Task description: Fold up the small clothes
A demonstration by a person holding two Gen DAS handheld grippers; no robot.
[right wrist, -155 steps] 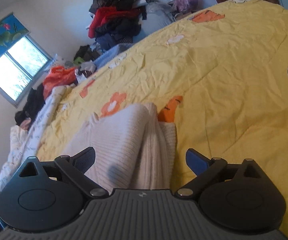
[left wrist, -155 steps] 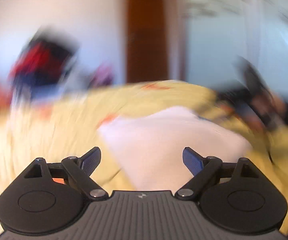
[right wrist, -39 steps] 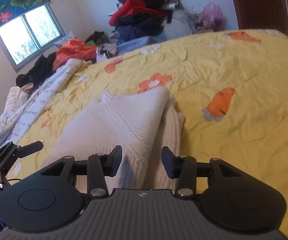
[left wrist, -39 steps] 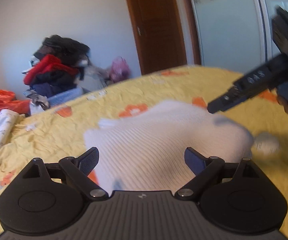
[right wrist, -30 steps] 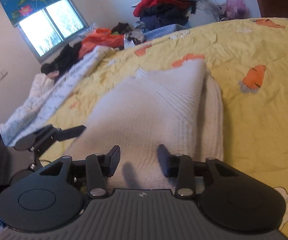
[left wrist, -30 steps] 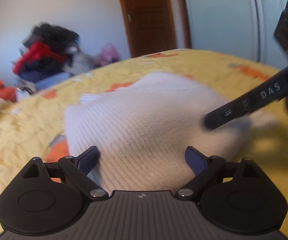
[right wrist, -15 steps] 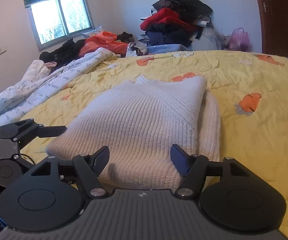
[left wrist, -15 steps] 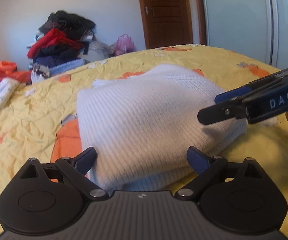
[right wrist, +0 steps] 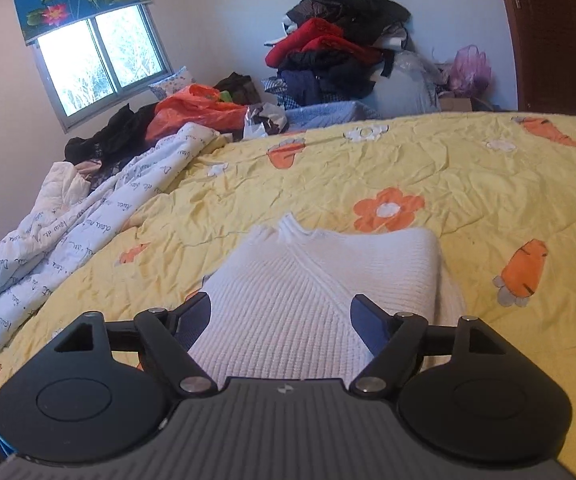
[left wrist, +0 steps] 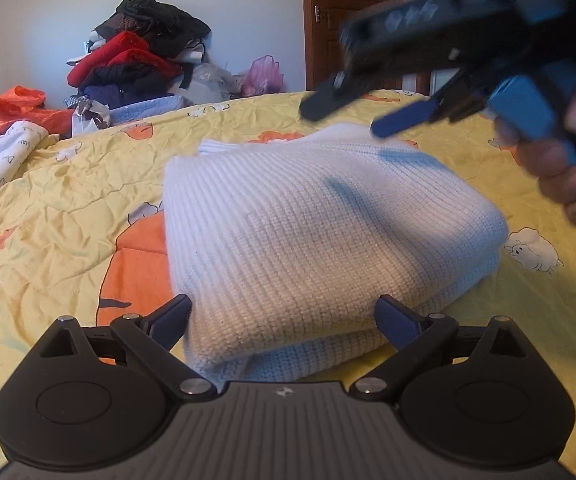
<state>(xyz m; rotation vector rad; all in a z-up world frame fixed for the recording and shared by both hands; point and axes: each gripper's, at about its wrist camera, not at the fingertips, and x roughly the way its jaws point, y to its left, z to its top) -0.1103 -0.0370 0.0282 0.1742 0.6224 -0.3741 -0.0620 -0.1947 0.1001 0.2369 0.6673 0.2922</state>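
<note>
A white ribbed knit sweater [left wrist: 311, 240] lies folded into a thick block on the yellow quilt [left wrist: 56, 216]. My left gripper [left wrist: 284, 322] is open and empty, low at the block's near edge. My right gripper [right wrist: 280, 318] is open and empty above the sweater [right wrist: 319, 292]. In the left wrist view the right gripper [left wrist: 347, 114] hangs blurred over the sweater's far right corner, held by a hand.
A heap of red, black and dark clothes [right wrist: 335, 52] is piled against the far wall. A white printed duvet [right wrist: 60, 240] and an orange bag [right wrist: 196, 110] lie at the bed's left side. A brown door [left wrist: 351, 8] stands behind the bed.
The right gripper opened wide and lifted up off the sweater. The left gripper stayed open at the block's near edge. The sweater lies still, folded.
</note>
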